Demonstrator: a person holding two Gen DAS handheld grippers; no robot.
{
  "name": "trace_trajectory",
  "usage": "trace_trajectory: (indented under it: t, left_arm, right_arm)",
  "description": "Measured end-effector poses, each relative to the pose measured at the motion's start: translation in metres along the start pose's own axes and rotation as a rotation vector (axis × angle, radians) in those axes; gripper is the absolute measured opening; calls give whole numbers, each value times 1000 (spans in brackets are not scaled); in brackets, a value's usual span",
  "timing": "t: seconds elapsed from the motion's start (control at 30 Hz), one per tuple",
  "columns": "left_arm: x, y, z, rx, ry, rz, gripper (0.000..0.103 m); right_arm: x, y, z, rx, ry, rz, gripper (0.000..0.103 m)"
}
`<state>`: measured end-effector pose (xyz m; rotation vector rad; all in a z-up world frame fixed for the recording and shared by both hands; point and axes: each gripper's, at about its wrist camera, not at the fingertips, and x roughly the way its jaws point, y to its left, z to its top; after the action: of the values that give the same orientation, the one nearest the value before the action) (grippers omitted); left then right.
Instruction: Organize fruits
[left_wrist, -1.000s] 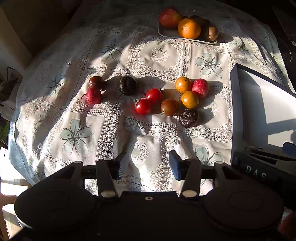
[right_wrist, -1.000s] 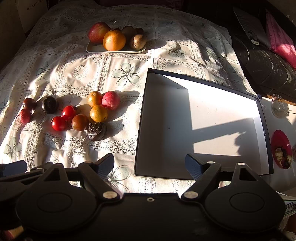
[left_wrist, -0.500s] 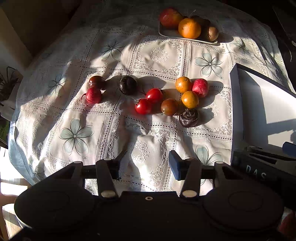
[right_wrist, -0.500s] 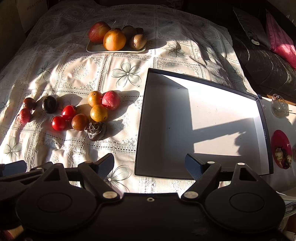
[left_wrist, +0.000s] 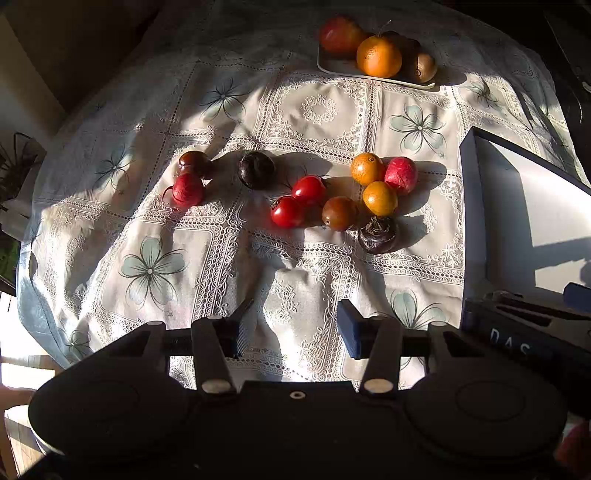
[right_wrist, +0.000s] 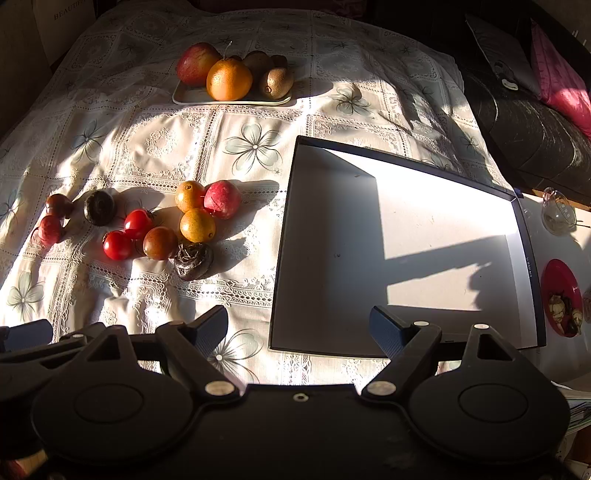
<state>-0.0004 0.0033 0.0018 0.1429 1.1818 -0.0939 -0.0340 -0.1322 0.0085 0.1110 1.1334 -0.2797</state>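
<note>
Several small fruits lie loose on the lace tablecloth: two red tomatoes (left_wrist: 297, 201), two small oranges (left_wrist: 379, 198), a red-pink fruit (left_wrist: 401, 175), a brown fruit (left_wrist: 339, 213) and a dark wrinkled fruit (left_wrist: 377, 235), with a dark plum (left_wrist: 257, 170) and two reddish fruits (left_wrist: 187, 189) further left. The same cluster shows in the right wrist view (right_wrist: 197, 224). A wide dark-rimmed white tray (right_wrist: 406, 240) lies to their right. My left gripper (left_wrist: 295, 325) is open and empty, near the table's front. My right gripper (right_wrist: 299, 326) is open and empty over the tray's near-left corner.
A small white plate (right_wrist: 232, 99) at the back holds an apple, a large orange and kiwis. A red dish (right_wrist: 561, 297) and a glass object (right_wrist: 557, 214) sit right of the tray. A dark sofa with a pink cushion (right_wrist: 561, 85) stands at the far right.
</note>
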Motion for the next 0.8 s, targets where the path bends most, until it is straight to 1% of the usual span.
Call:
trace_trajectory:
  t: [0.3,0.4,0.47,0.57,0.7,0.8]
  left_arm:
    - [0,0,0,-2,2,-3,55]
    - [1,5,2,-18,11,-21,55]
    - [1,15,6,-49,11,-25,55]
    - [1,33,15,-92,-5,7,55]
    - [3,59,31,-142,-17,34,55]
    - [3,76,45,-161,-4,36,55]
  right_arm:
    - [0,2,0,-2,0,8,86]
    - [-1,4,2,3,-2,27,86]
    - [-3,3,5,22,-2,54,86]
    - [-5,3,13,71,6,101,86]
    - [-1,13,21,82,23,133,86]
    - [6,25,28,90,55,169,85]
